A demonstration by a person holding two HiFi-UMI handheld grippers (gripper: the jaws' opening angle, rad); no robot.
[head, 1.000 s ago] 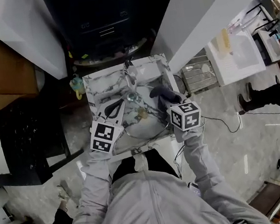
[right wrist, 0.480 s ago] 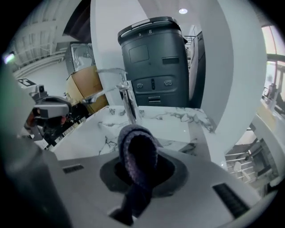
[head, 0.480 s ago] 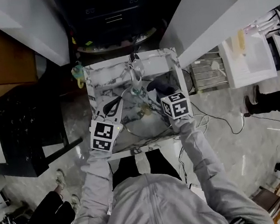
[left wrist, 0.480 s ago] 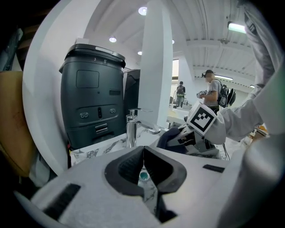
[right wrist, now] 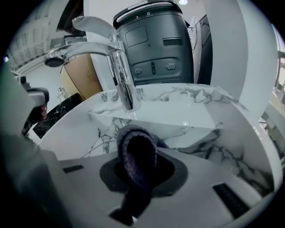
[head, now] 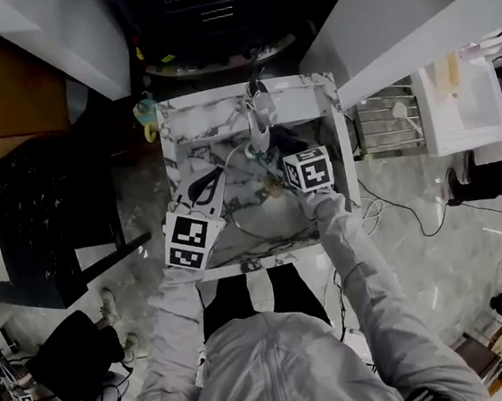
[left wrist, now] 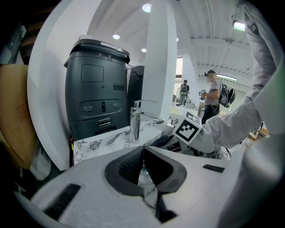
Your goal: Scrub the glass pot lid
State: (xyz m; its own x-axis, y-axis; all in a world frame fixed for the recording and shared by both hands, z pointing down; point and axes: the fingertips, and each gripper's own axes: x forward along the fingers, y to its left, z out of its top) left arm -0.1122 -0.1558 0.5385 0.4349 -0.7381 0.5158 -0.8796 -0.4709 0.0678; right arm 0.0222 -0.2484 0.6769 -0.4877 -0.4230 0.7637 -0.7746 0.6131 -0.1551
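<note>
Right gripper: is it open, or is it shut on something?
Shut. In the right gripper view, the right gripper clamps a dark cloth, which stands out of the jaws as a folded loop.

We see the right gripper (right wrist: 136,173) with its two jaws closed on a dark cloth (right wrist: 133,144), a knitted, purplish-grey fold that loops up out of the dark pads and hides the gap between them. Beyond it lies a white marble sink (right wrist: 196,111) with grey veins, and a chrome faucet (right wrist: 121,75) stands on the far ledge, its spout reaching out to the left. Behind the sink we make out a dark grey machine (right wrist: 153,44) and, to its left, a brown box (right wrist: 82,73).
</note>
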